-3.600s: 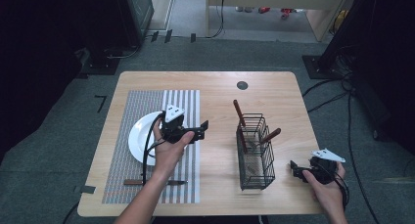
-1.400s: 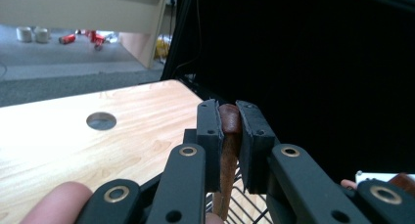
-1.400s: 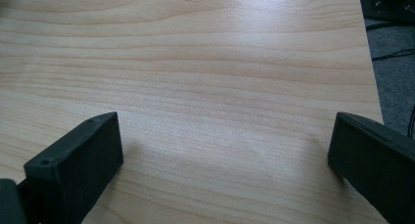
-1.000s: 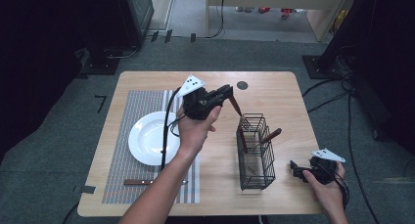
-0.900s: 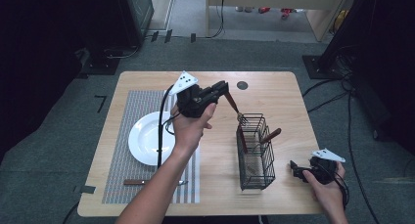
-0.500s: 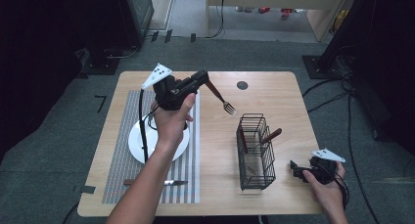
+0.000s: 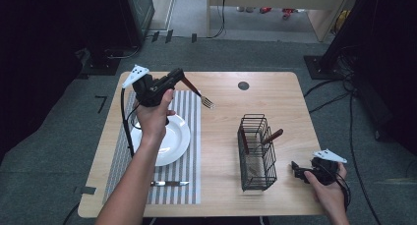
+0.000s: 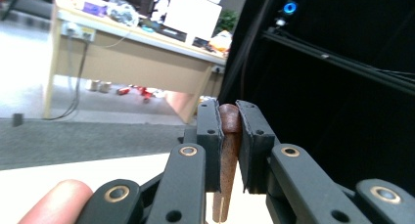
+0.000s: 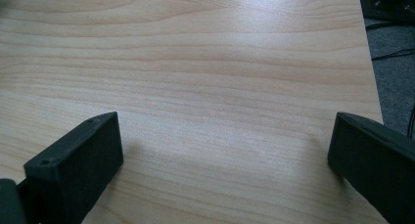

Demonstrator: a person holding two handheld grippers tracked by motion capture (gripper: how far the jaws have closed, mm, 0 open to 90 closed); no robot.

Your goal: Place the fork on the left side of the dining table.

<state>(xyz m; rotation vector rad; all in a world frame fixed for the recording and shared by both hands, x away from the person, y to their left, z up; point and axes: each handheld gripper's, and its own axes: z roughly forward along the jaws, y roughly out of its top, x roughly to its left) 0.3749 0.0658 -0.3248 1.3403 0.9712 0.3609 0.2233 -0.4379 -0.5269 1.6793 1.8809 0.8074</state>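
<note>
From the high view, a fork [image 7: 199, 94] is being held above the far edge of the striped placemat [image 7: 189, 136], its brown handle pinched in the left gripper [image 7: 178, 77], metal tines pointing right and down. It is judged light, stiff and slim, best gripped on the handle, as is being done here. A smooth white plate [image 7: 174, 141] is lying on the mat, a knife [image 7: 169, 183] near its front edge. A black wire basket [image 7: 258, 156] is holding two more brown-handled utensils. The right gripper [image 7: 298, 168] is being rested at the near right of the wooden table [image 7: 231, 112].

In the left gripper view, the rounded, matt brown handle end [image 8: 228, 131] is being clamped between both black jaws.

In the right gripper view, the jaws are being held wide apart over bare pale woodgrain [image 9: 220, 87], nothing between them.
</note>
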